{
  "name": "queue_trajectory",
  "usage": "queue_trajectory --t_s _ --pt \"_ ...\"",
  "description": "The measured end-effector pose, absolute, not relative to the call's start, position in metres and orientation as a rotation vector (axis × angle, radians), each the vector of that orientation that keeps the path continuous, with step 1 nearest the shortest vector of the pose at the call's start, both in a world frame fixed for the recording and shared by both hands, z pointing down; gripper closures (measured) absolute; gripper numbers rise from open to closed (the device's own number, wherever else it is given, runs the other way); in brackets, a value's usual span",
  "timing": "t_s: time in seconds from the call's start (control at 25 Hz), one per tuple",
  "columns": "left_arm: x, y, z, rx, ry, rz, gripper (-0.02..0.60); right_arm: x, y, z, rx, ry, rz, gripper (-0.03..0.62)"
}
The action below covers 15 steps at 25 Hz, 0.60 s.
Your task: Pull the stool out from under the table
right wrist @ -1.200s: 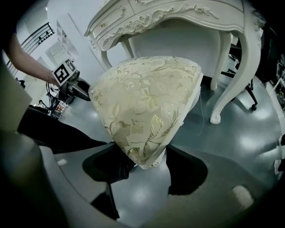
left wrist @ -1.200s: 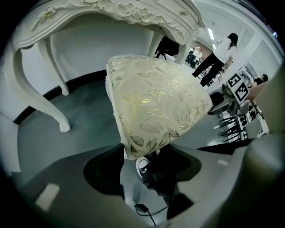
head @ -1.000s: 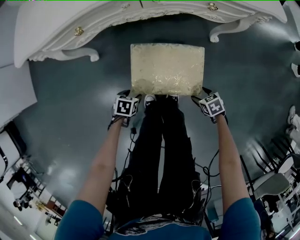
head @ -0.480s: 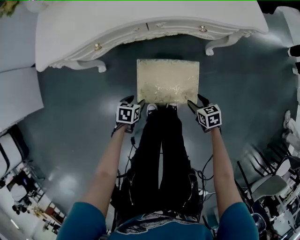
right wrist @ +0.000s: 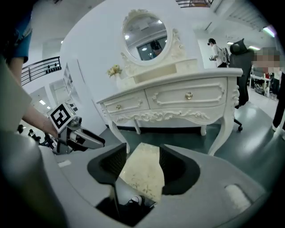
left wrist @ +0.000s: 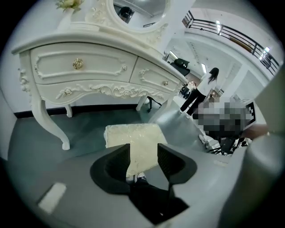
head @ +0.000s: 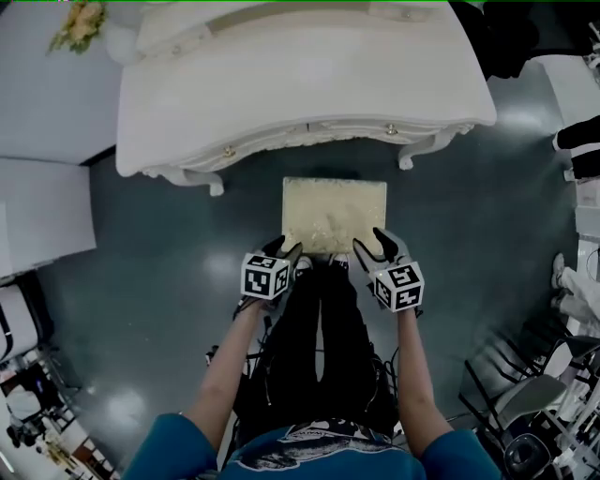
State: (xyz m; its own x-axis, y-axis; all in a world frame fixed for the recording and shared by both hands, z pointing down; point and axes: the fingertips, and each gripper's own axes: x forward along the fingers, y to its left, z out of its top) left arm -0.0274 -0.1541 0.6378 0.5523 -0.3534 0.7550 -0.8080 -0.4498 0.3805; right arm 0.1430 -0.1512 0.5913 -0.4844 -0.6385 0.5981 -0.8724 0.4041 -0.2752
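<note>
The stool (head: 334, 214), with a cream patterned cushion, stands on the dark floor just clear of the white dressing table (head: 300, 89). My left gripper (head: 284, 249) hangs over the stool's near left corner and my right gripper (head: 373, 246) over its near right corner, both raised above it. Both grippers' jaws have just been closing, and nothing is between them. In the left gripper view the stool (left wrist: 133, 138) shows far below the left gripper (left wrist: 143, 156). The right gripper view likewise shows the stool (right wrist: 141, 171) below the right gripper (right wrist: 141, 164).
My legs and shoes (head: 302, 265) stand right behind the stool. A white cabinet (head: 37, 216) is at the left, and chairs and cables (head: 525, 394) crowd the right. The table carries an oval mirror (right wrist: 144, 35) and flowers (head: 80, 23). A person (left wrist: 202, 89) stands far off.
Both grippers have lifted up and away from the stool's near corners, and their jaws stand narrower. The stool has stayed where it was while the view pulled back.
</note>
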Motion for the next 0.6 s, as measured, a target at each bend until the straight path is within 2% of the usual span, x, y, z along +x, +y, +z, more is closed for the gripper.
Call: queue_trajectory --t_s 0.28,0.6 --pt "-0.039 -0.156 0.548 2.109 -0.973 0.568 0.388 0.126 -0.148 0.5 1.375 -2.35 0.737 0.385" --pt "-0.049 -0.15 0.483 2.304 -0.968 0.529 0.418 0.106 -0.124 0.432 1.415 -2.398 0.686 0.411"
